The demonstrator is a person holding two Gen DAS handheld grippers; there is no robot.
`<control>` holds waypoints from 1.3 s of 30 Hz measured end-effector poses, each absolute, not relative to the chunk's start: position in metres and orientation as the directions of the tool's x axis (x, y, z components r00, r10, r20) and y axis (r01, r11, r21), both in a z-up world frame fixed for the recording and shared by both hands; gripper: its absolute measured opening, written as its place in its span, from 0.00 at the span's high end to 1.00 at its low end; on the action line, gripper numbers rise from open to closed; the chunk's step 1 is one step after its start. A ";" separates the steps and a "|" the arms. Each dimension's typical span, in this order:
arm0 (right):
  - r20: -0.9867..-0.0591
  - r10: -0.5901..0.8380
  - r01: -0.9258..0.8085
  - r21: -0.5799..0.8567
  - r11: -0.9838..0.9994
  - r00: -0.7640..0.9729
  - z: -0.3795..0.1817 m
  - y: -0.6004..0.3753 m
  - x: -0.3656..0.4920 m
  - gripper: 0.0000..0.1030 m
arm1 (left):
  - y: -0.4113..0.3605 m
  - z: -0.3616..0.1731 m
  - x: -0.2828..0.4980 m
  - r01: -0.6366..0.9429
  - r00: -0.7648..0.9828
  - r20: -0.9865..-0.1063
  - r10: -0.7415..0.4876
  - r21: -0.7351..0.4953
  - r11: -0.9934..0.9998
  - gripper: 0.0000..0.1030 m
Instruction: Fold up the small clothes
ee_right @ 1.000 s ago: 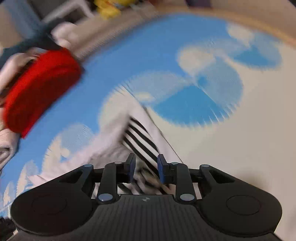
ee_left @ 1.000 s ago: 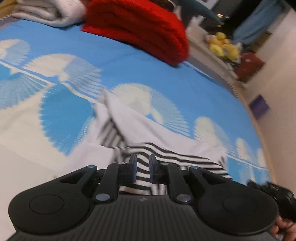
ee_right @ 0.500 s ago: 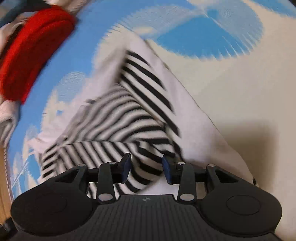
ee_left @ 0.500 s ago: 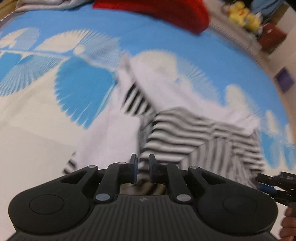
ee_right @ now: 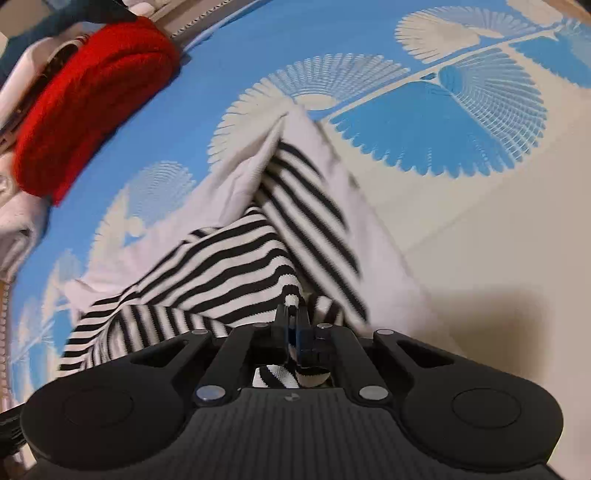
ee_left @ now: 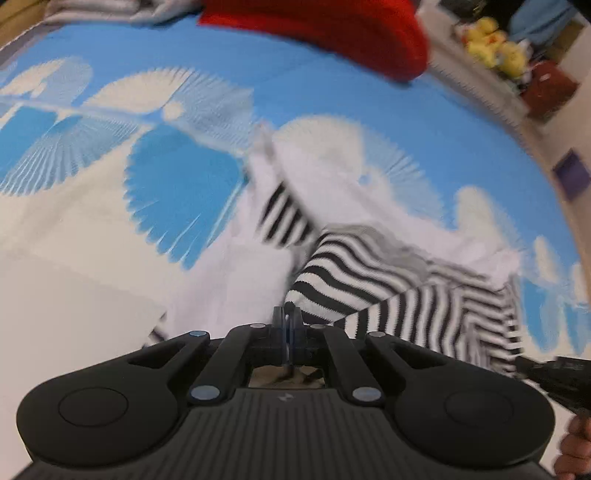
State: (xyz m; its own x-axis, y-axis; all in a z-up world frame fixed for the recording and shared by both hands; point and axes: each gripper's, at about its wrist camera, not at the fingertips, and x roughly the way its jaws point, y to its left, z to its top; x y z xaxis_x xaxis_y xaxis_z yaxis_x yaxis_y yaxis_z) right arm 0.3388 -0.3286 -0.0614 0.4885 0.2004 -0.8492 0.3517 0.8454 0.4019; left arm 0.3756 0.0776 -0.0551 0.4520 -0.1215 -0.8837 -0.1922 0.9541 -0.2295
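Observation:
A small black-and-white striped garment (ee_left: 388, 288) with white panels lies crumpled on a blue and cream patterned sheet (ee_left: 184, 192); it also shows in the right wrist view (ee_right: 229, 266). My left gripper (ee_left: 287, 314) is shut at the garment's near edge, where the striped hem meets the fingertips. My right gripper (ee_right: 291, 314) is shut on a striped fold, with cloth bunched between and behind the fingers. The right gripper's body shows at the lower right of the left wrist view (ee_left: 554, 373).
A folded red knit (ee_left: 332, 29) lies at the far side of the sheet, also in the right wrist view (ee_right: 92, 96). Pale folded cloth (ee_right: 14, 221) sits beside it. Yellow plush toys (ee_left: 495, 40) and a dark red box (ee_left: 546, 88) stand beyond the bed edge.
Both grippers came down onto the garment's near edge and closed from slightly open. The right one now has striped cloth pinched in it.

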 end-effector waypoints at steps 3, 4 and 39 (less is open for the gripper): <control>-0.883 0.181 0.402 0.369 0.838 0.434 -0.070 -0.328 0.334 0.96 | 0.074 -0.070 0.378 -0.202 0.367 -0.923 -0.112 -0.197 0.959 0.93; -0.896 0.162 0.447 0.355 0.821 0.414 -0.073 -0.332 0.332 0.90 | 0.071 -0.059 0.376 -0.183 0.416 -0.906 -0.085 -0.175 0.967 0.92; -0.580 0.028 0.117 0.211 0.970 0.814 0.035 -0.321 0.032 0.47 | 0.040 -0.005 0.048 0.195 0.671 -0.722 -0.172 -0.051 0.979 0.70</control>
State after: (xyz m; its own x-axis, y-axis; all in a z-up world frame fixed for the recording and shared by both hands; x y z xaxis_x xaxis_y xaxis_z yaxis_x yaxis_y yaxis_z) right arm 0.0323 -0.3215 0.0353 0.8138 0.0284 -0.5804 0.1169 0.9704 0.2115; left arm 0.0479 0.0402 -0.0048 0.6707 -0.1717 -0.7216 0.1953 0.9794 -0.0514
